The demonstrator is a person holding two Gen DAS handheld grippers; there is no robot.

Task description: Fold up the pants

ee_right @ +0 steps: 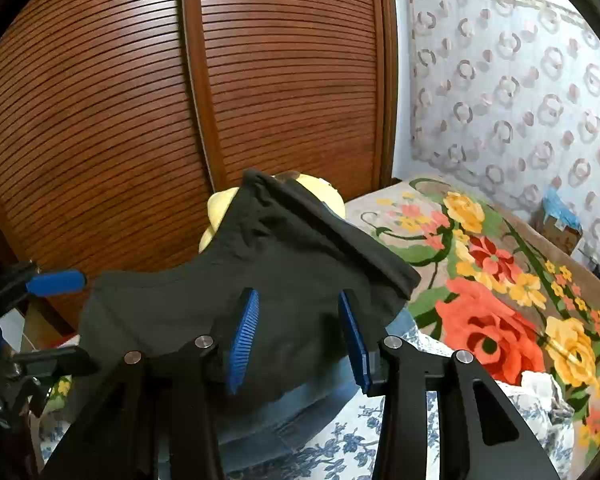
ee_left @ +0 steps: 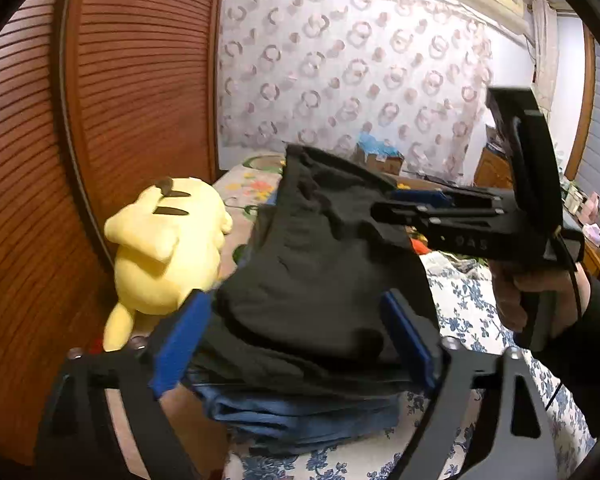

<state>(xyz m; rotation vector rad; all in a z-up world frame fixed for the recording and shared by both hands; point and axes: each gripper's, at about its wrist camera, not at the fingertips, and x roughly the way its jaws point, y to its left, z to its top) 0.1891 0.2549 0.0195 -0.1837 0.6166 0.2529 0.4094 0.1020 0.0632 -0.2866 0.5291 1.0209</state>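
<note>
The bed (ee_right: 340,440) is covered near the cameras by a white sheet with blue flowers (ee_left: 472,320). On this sheet lies a stack of folded blue jeans (ee_left: 300,412), and the dark pants (ee_left: 320,272) rest on top of the jeans. Beyond the jeans, toward the patterned wall, a blanket with big red and yellow flowers (ee_right: 492,320) lies on the bed. A yellow plush toy (ee_left: 168,248) sits just beside the jeans, on the side of the wooden slatted doors.

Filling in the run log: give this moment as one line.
stage: placing | item: folded black pants on blue jeans | left gripper: open, astride pants | right gripper: open | nearby: yellow plush
</note>
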